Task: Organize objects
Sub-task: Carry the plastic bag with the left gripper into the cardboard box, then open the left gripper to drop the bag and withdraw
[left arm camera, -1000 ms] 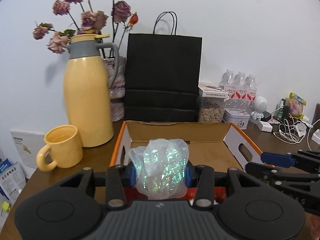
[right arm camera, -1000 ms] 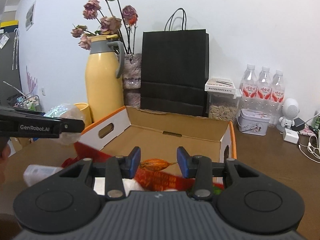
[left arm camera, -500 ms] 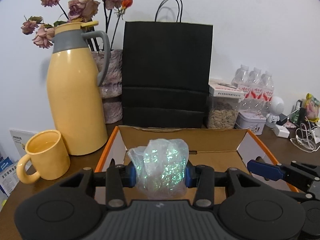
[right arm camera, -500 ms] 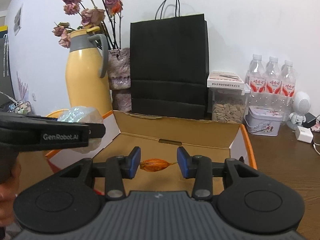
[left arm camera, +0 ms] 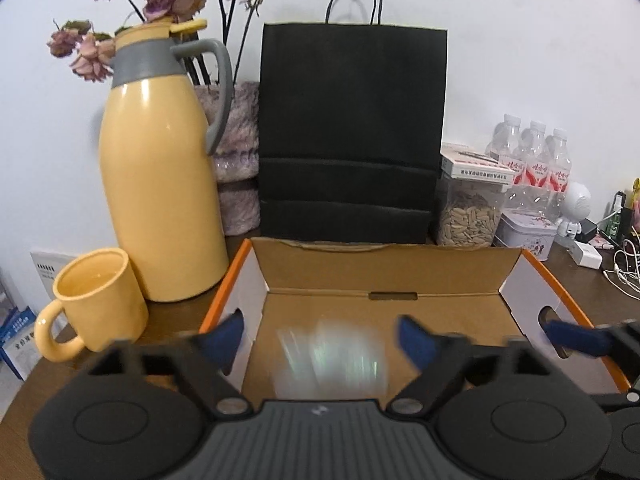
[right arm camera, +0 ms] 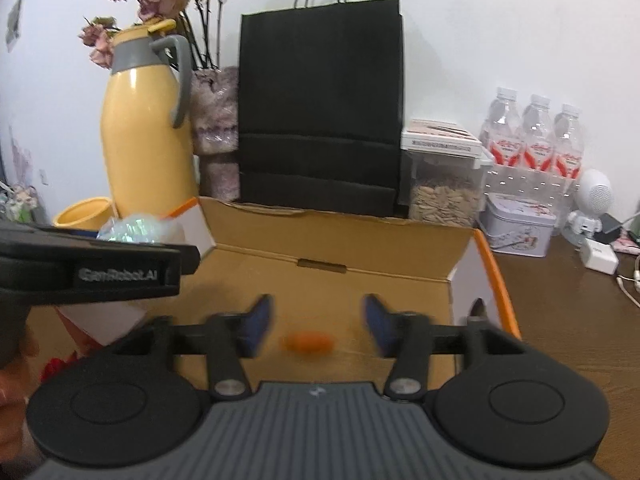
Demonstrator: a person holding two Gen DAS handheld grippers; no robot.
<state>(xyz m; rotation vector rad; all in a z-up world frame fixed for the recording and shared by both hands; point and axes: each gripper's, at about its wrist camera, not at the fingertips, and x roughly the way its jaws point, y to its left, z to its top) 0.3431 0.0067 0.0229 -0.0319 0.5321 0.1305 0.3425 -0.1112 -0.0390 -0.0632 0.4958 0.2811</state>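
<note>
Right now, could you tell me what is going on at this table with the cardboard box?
A person holds a gripper in each hand over the open cardboard box. The left gripper is opening, and the iridescent plastic bundle shows blurred between its spread pads, apparently dropping into the box. The right gripper is opening too, with the small orange piece blurred and loose between its pads above the box floor.

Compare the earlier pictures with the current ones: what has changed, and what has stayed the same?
Both jaws are opening. The left gripper has let go of the shimmering clear plastic bag, and the right gripper has released the small orange dried pod; both blur, dropping into the open cardboard box. The yellow jug, mug and black paper bag stay put.
</note>
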